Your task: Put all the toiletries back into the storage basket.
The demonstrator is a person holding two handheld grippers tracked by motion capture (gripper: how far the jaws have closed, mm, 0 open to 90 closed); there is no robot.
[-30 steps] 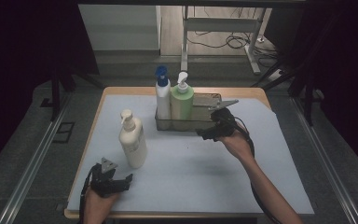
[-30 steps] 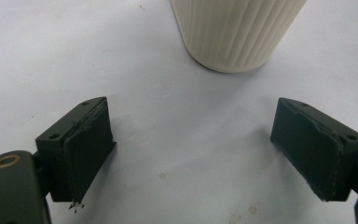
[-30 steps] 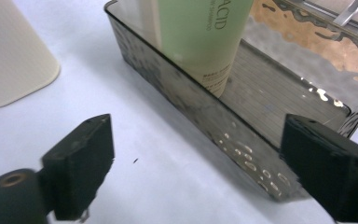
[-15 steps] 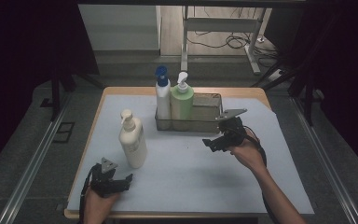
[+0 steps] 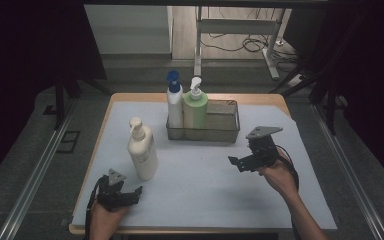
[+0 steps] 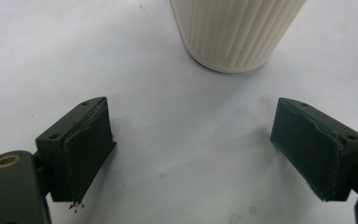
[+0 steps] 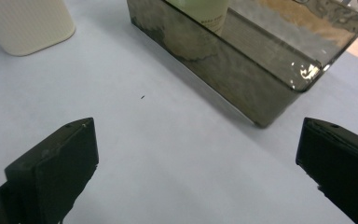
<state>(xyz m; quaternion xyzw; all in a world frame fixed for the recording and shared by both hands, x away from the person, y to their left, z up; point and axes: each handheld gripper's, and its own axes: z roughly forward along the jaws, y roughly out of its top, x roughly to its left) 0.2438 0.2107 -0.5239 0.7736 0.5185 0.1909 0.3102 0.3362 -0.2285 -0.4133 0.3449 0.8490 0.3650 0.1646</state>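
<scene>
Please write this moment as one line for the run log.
left gripper: open, near cream bottle | right gripper: open, empty, jaws just opened | basket: two bottles

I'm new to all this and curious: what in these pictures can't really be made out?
- Cream pump bottle: left gripper view's top edge cuts off everything above its ribbed base.
- Green pump bottle: right gripper view's top edge leaves just its foot; the label print is too small to read.
- Blue-capped bottle: in the high view, its bottom is hidden by the mesh basket wall.
</scene>
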